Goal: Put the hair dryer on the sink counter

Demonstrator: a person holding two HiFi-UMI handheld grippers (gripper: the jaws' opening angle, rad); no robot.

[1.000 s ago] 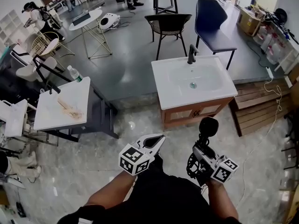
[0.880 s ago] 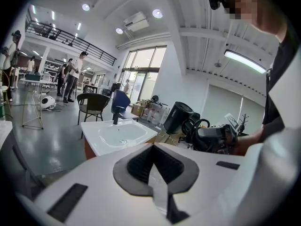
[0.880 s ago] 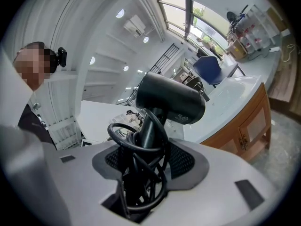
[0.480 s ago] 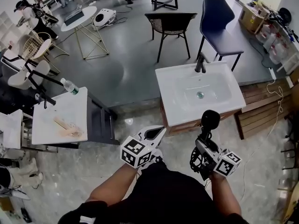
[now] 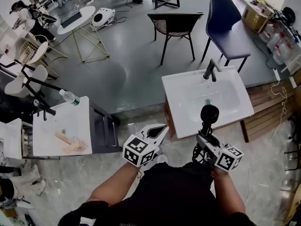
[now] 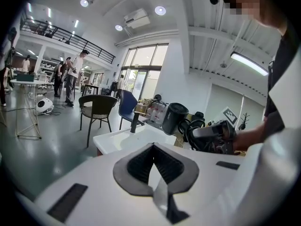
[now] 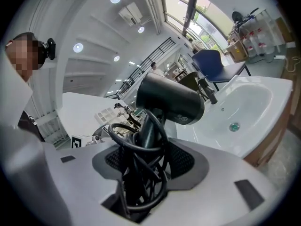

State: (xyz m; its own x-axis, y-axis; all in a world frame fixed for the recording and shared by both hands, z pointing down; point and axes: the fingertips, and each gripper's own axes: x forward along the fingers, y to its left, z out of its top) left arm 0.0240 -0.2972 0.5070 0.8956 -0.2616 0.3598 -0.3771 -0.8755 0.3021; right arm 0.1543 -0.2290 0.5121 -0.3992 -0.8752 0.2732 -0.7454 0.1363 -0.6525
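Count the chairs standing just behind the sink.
2: a black chair behind the sink's left side, a blue chair behind its right. Other seats far left are unclear.

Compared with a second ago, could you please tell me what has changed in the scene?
The person has walked up to the sink, which now lies closer in the head view; the hair dryer now overlaps its front rim there. Unchanged: the right gripper stays clamped on the dryer's handle and coiled cord, and the left gripper stays shut and empty.
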